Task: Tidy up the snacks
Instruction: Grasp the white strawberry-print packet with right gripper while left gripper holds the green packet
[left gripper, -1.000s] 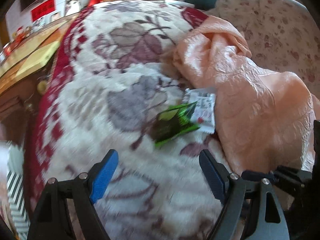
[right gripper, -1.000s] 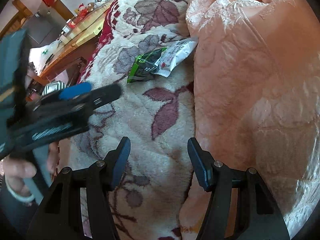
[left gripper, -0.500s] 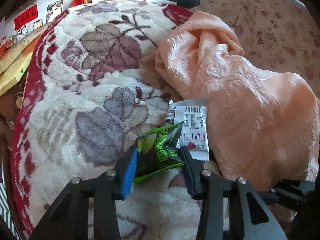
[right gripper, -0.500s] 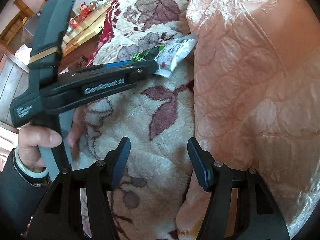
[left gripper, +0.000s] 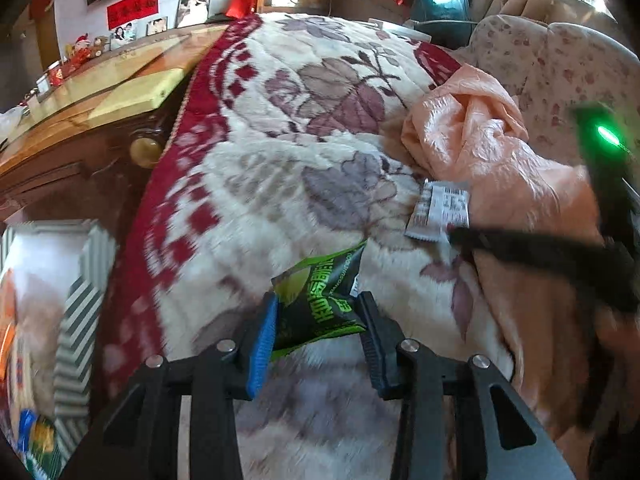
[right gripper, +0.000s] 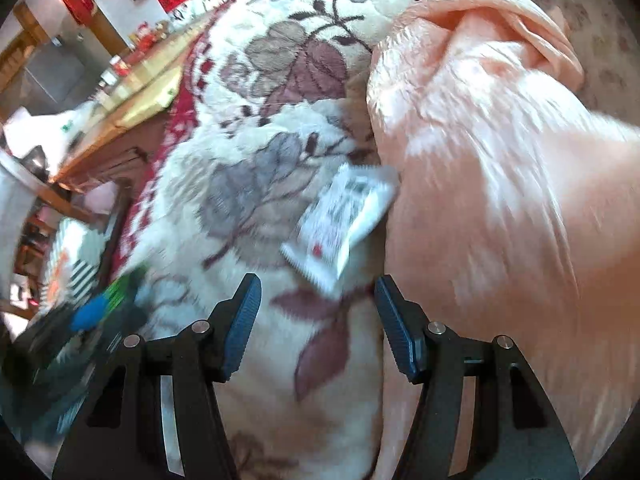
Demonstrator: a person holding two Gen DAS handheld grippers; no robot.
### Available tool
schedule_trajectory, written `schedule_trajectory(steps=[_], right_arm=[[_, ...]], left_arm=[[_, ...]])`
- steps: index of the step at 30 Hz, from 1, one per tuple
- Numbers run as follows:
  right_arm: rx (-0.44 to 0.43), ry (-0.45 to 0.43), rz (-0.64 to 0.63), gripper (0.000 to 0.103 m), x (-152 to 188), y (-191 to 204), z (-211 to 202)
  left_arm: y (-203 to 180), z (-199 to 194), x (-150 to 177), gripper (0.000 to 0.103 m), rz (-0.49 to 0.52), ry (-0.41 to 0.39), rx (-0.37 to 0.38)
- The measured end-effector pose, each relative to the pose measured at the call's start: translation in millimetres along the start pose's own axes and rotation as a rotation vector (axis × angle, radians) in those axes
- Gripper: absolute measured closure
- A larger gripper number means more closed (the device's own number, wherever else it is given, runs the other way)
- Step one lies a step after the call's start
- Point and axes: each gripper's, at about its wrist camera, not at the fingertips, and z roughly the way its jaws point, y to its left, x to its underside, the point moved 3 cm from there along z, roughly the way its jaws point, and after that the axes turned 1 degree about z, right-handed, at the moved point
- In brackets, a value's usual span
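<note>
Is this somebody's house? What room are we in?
Probably a home, maybe a bedroom or sitting room: a fluffy flowered blanket with a peach quilt on it, a wooden cabinet alongside, and family photos on the wall.

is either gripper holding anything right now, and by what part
The left gripper holds the green snack packet, jaws shut on its lower end. The right gripper is open and empty, short of the white snack packet.
</note>
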Motion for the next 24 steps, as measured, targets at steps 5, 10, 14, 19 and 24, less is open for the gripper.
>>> schedule_trajectory(steps=[5, 10, 14, 19, 24], right_arm=[[0.045, 0.057, 0.034, 0.043, -26, -2, 31], [-0.091, -0.008, -0.100, 0.044, -40, 41, 16], [-0.177, -0.069, -0.163, 0.043, -47, 61, -8], [-0.098, -0.017, -0.035, 0.043, -48, 33, 5], [-0.107, 0.028, 0.123, 0.038, -47, 18, 32]], left_arm=[[14, -11, 18, 0.061, -0.012, 0.002, -0.019], [30, -13, 28, 0.061, -0.058, 0.009, -0.022], [35, -17, 28, 0.061, -0.068, -0.004, -0.030], [34, -24, 26, 0.060, -0.065, -0.035, -0.032], [34, -29, 25, 0.060, -0.052, -0.065, -0.041]])
